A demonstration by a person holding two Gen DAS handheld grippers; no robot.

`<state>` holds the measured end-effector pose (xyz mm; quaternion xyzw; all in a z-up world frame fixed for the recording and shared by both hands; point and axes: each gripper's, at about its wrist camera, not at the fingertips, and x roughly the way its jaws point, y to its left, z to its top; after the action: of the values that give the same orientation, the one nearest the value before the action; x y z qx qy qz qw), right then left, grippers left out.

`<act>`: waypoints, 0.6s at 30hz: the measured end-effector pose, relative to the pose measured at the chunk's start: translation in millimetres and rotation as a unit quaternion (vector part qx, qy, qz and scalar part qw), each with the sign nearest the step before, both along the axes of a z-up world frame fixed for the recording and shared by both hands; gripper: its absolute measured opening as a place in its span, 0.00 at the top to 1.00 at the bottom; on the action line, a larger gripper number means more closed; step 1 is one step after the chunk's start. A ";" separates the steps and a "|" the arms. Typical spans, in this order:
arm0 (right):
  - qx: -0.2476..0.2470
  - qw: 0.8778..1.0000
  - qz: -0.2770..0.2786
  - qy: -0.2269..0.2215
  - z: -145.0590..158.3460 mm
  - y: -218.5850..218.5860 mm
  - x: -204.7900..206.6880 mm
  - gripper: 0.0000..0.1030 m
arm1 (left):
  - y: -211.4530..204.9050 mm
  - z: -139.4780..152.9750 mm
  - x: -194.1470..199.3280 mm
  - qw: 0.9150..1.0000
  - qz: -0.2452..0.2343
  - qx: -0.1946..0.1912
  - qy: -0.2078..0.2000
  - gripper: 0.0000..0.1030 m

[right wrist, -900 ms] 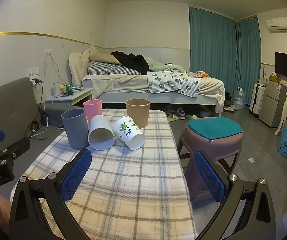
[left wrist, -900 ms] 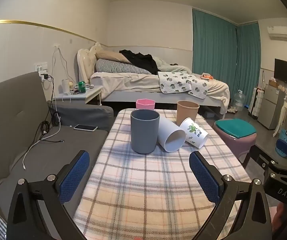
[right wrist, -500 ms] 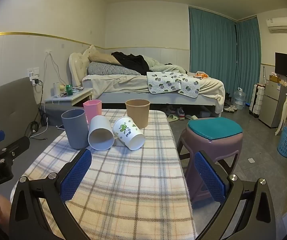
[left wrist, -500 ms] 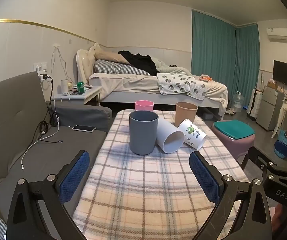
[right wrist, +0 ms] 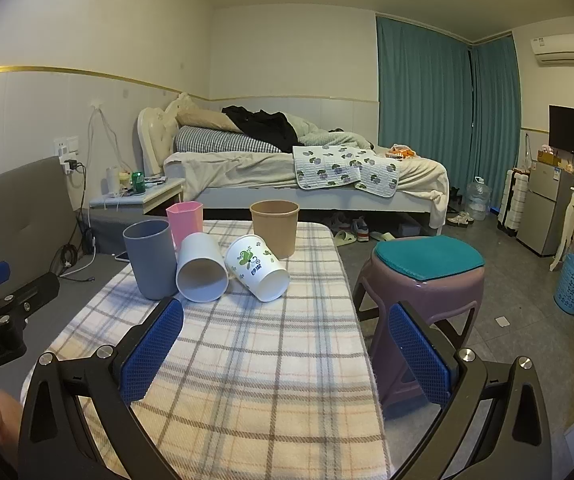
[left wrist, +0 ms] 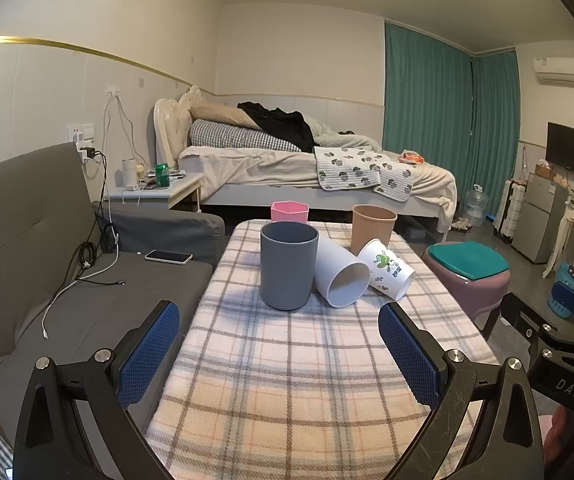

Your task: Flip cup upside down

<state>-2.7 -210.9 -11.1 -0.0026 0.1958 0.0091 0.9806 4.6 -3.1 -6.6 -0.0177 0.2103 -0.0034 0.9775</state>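
Observation:
Several cups stand at the far end of a plaid-covered table [left wrist: 287, 380]. A grey cup [left wrist: 288, 265] [right wrist: 151, 258] stands upright. A plain white cup [left wrist: 341, 276] [right wrist: 201, 266] and a white cup with a green print [left wrist: 387, 269] [right wrist: 257, 267] lie on their sides, mouths toward me. A pink cup [left wrist: 289, 211] [right wrist: 185, 220] and a brown cup [left wrist: 373, 227] [right wrist: 275, 226] stand upright behind. My left gripper [left wrist: 279, 352] is open and empty, short of the cups. My right gripper [right wrist: 285, 354] is open and empty over the table's right edge.
A grey sofa [left wrist: 27, 240] with a phone [left wrist: 168, 256] and cables lies left of the table. A purple stool with a teal cushion [right wrist: 427, 272] stands close to the table's right side. A bed [right wrist: 307, 172] lies beyond.
The left wrist view has shifted slightly, with the cups a touch lower and left in it. The right gripper has not moved. Both stay open.

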 end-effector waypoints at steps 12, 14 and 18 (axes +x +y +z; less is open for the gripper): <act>0.001 1.000 0.000 0.000 -1.2 -2.1 0.0 0.00 | 3.2 4.7 -5.7 1.000 -0.001 -0.002 -0.001 0.00; 0.001 1.000 0.000 -0.001 -1.3 -2.2 -0.1 0.00 | 3.2 4.8 -5.5 1.000 -0.001 -0.002 -0.001 0.00; 0.001 1.000 -0.001 -0.001 -1.3 -2.2 0.0 0.00 | 3.1 4.8 -5.5 1.000 -0.001 -0.002 -0.001 0.00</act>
<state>-2.7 -213.2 -12.5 -0.0011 0.1950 0.0086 0.9808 -0.9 -0.1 -1.8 -0.0196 0.2096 -0.0044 0.9776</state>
